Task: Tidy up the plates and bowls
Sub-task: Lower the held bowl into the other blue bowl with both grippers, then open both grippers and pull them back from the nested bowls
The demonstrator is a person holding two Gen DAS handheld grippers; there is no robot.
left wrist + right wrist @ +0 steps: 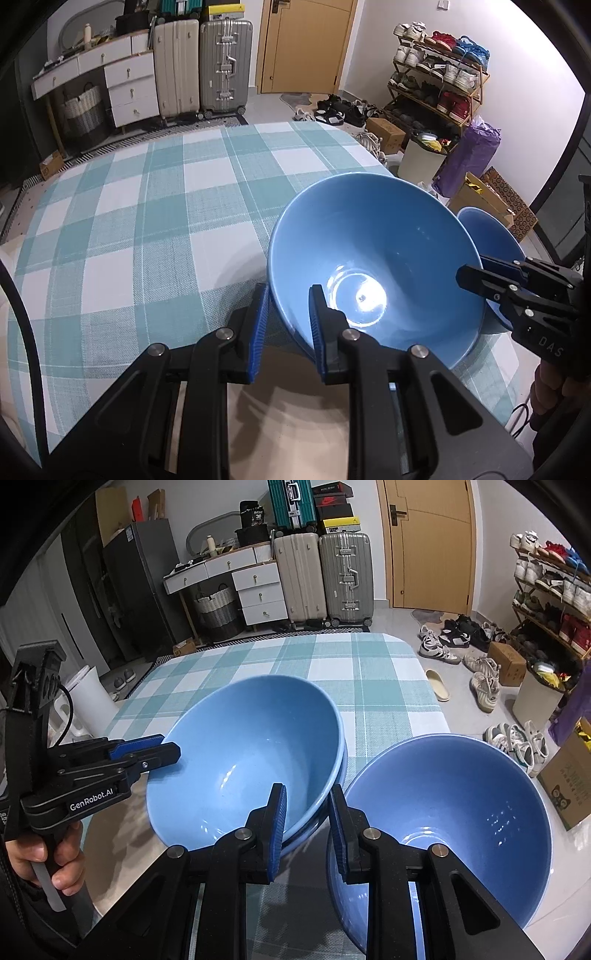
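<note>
Between the fingers of the left hand-held gripper sits the near wall of a large blue bowl, pinched with one pad outside the rim and the other inside. That bowl is tilted toward the camera and empty, a bright glare on its flat bottom. From the right wrist view it is seen nested in another blue bowl below it, whose rim shows as a second edge along the right side; the pair rests on the checked teal and white cloth of the tabletop.

Just to the right of that stack, the right hand-held gripper clamps the left wall of a second blue bowl, one pad outside and the other inside the rim. This bowl is also empty and tips toward the camera, hanging over the right edge of the tabletop, beside the stack; whether the two touch cannot be told.

A person's hand grips the handle of the left tool at the left of the right wrist view.

Beyond the tabletop stand suitcases, a white drawer unit, a wooden door and a rack of shoes.
</note>
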